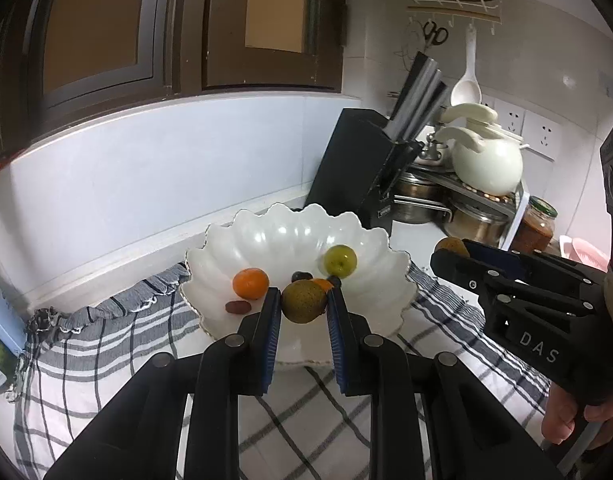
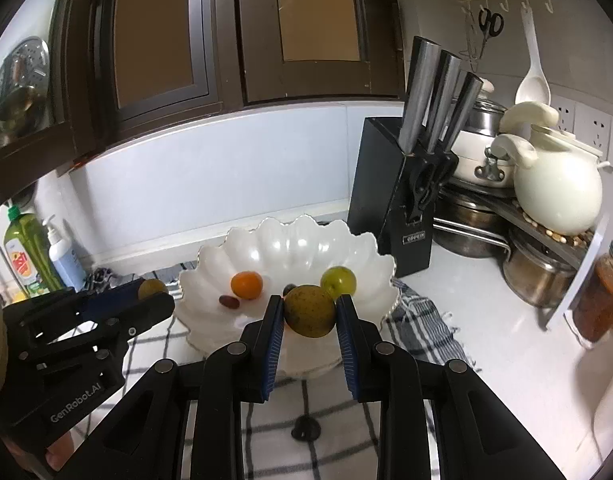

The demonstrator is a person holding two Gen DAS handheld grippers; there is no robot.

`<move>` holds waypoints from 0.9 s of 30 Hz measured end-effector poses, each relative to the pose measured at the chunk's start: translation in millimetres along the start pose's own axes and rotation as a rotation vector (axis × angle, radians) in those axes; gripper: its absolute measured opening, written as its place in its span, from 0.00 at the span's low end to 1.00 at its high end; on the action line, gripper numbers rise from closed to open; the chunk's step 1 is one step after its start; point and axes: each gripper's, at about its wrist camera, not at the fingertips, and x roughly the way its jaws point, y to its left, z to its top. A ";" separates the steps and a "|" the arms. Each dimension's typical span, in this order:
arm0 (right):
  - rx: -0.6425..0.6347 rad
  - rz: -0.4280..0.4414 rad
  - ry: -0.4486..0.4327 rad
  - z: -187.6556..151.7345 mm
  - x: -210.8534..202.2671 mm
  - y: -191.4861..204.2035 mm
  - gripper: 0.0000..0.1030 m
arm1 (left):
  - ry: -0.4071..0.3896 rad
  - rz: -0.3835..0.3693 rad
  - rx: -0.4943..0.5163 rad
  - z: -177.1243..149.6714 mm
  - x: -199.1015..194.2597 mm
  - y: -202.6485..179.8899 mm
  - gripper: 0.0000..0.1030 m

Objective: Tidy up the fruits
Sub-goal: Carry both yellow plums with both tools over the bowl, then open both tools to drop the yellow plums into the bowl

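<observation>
A white scalloped bowl (image 1: 266,236) stands on a checked cloth (image 1: 106,344). In it lie an orange fruit (image 1: 250,283), a green fruit (image 1: 340,261), a dark red date (image 1: 237,307) and a small dark fruit (image 1: 301,276). My left gripper (image 1: 303,300) is shut on a brownish-green fruit (image 1: 304,301) above the bowl's near side. My right gripper (image 2: 310,310) is shut on another brownish-green fruit (image 2: 310,311) above the bowl (image 2: 290,248). The right gripper also shows in the left wrist view (image 1: 454,254), the left one in the right wrist view (image 2: 154,294).
A black knife block (image 2: 402,200) stands behind the bowl on the right. A white teapot (image 2: 554,184), steel pots (image 2: 538,276) on a rack and a sauce jar (image 2: 602,296) fill the right side. Bottles (image 2: 30,256) stand at the left by the wall.
</observation>
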 end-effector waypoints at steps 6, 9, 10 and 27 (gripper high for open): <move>-0.001 -0.002 0.024 9.2 21.1 -3.1 0.27 | 0.000 0.019 0.012 8.5 17.4 5.8 0.23; -0.008 -0.010 0.037 12.5 32.2 -4.2 0.27 | 0.004 0.032 0.026 11.9 27.4 7.5 0.23; -0.011 -0.011 0.041 13.4 36.0 -4.8 0.27 | 0.006 0.036 0.029 12.8 31.7 8.7 0.23; -0.038 -0.025 0.199 6.8 110.6 -15.1 0.27 | 0.178 0.050 -0.010 8.1 114.1 28.5 0.23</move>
